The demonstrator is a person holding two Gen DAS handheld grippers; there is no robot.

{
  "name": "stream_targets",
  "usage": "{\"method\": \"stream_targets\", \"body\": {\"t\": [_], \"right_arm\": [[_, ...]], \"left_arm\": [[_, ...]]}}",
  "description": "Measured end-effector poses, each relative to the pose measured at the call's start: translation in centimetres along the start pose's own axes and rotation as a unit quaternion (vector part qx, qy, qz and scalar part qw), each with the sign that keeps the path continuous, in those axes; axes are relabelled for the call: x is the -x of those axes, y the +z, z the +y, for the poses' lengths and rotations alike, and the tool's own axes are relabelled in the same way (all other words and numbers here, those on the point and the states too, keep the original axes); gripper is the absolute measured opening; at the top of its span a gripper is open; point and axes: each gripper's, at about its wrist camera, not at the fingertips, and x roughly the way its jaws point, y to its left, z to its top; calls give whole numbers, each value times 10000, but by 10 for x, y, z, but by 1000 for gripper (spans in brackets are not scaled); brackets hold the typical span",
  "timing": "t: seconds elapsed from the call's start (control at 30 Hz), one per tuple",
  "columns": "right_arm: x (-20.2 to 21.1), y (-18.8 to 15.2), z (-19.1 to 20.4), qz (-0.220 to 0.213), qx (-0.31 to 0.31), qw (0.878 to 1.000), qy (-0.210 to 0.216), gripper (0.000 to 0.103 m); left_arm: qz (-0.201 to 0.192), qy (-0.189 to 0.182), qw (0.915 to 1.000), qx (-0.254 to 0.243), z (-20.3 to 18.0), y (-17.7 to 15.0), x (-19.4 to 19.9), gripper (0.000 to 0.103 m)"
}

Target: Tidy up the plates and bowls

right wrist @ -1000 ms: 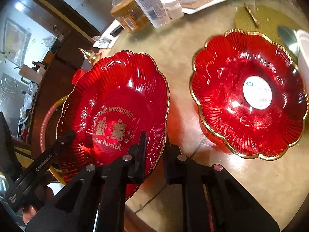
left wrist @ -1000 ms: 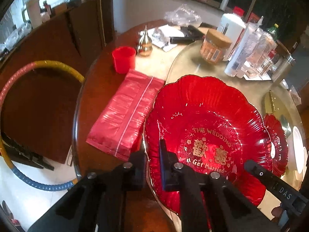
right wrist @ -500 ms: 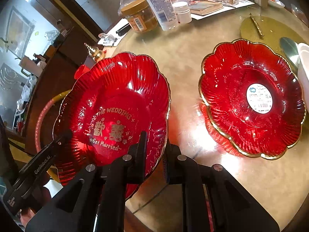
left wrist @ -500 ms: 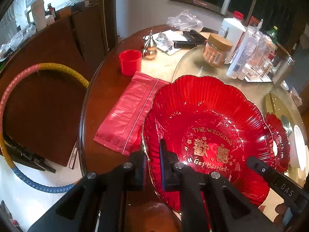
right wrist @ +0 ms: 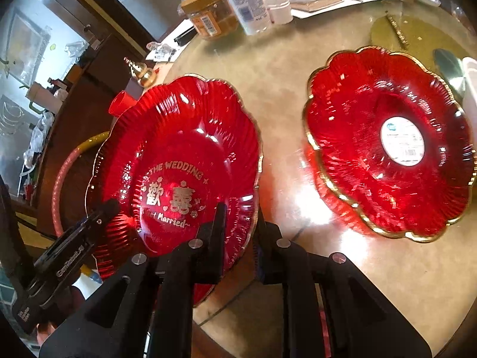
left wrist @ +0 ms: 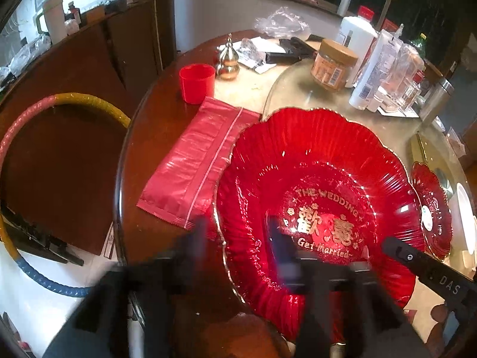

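While the right gripper (right wrist: 238, 223) clamps the wedding plate (right wrist: 179, 161)'s rim at the table (right wrist: 283, 68) edge, the left gripper (left wrist: 238, 235), blurred, spreads wide astride the opposite rim.

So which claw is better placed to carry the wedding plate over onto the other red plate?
Right. The right claw is shut on the red scalloped wedding plate's rim, nearest the second red gold-rimmed plate. The left claw looks open, blurred, straddling the far rim.
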Motion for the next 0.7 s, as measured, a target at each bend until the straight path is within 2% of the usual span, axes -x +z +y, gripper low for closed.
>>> {"method": "stream_targets", "body": {"t": [0.03, 0.07, 0.17, 0.33, 0.47, 0.53, 0.57, 0.6, 0.7], "right_arm": [[3, 0, -1, -30, -15, 10000, -5, 17], [8, -1, -4, -75, -41, 10000, 3, 18], [22, -5, -10, -186, -106, 9997, 93, 21], [57, -24, -24, -448, -75, 9982, 403, 24], [87, -43, -52, -620, -280, 9951, 723, 24], [97, -48, -65, -722, -426, 9936, 753, 42], [103, -51, -74, -792, -510, 9928, 741, 64], [108, -52, -81, -851, -583, 9921, 708, 76], [117, -53, -106, -985, -837, 9899, 583, 77]], "left_arm": [[-57, 27, 10000, 19, 1, 0, 3, 80], [-154, 55, 9998, 66, 3, -1, 7, 82], [-390, 191, 9988, 240, 12, -2, 19, 82], [-841, 79, 9950, 537, 21, -11, 54, 82], [-1185, -169, 9925, 261, 0, -13, 83, 83], [-1331, -400, 9903, -52, -24, -14, 97, 84], [-1367, -544, 9888, -239, -37, -14, 102, 86], [-1365, -665, 9876, -399, -48, -15, 105, 87], [-1164, -941, 9839, -974, -93, -16, 105, 87]]}}
